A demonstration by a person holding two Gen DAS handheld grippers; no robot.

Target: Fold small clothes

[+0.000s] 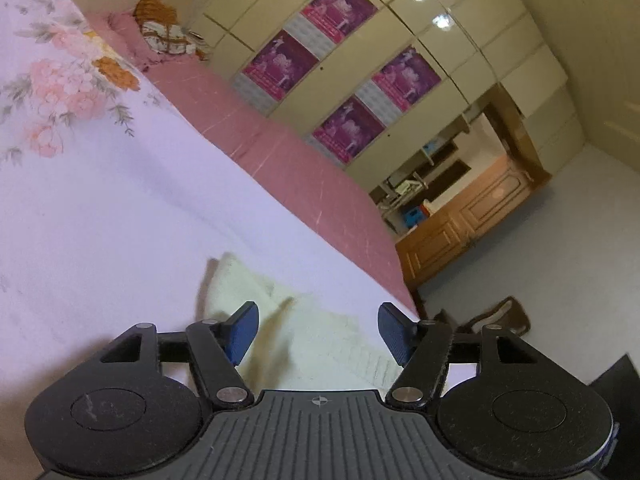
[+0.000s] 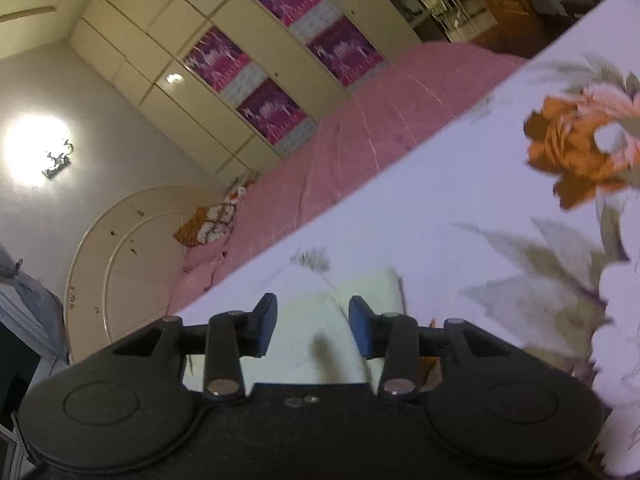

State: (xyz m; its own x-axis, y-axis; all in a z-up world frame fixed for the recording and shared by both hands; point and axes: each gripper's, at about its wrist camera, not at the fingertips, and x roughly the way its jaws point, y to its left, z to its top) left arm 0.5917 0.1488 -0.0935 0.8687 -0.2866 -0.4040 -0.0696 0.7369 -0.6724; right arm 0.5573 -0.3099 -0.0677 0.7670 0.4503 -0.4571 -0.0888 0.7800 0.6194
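A small cream-coloured garment (image 1: 312,328) lies on the pale floral bedsheet (image 1: 100,200), with a fold or crease running across it. My left gripper (image 1: 318,332) stands open just above it, the cloth showing between the blue pads (image 1: 244,332) without being pinched. In the right wrist view the same cream garment (image 2: 312,320) lies under my right gripper (image 2: 312,326), which is open with a narrower gap; its pads (image 2: 362,332) do not press on the cloth.
A pink bedspread (image 1: 280,152) borders the sheet on the far side, with patterned pillows (image 1: 164,28) at its end. Cream wardrobe doors (image 1: 360,60) with purple posters stand behind. Floor and a brown mat (image 1: 500,316) lie past the bed's edge.
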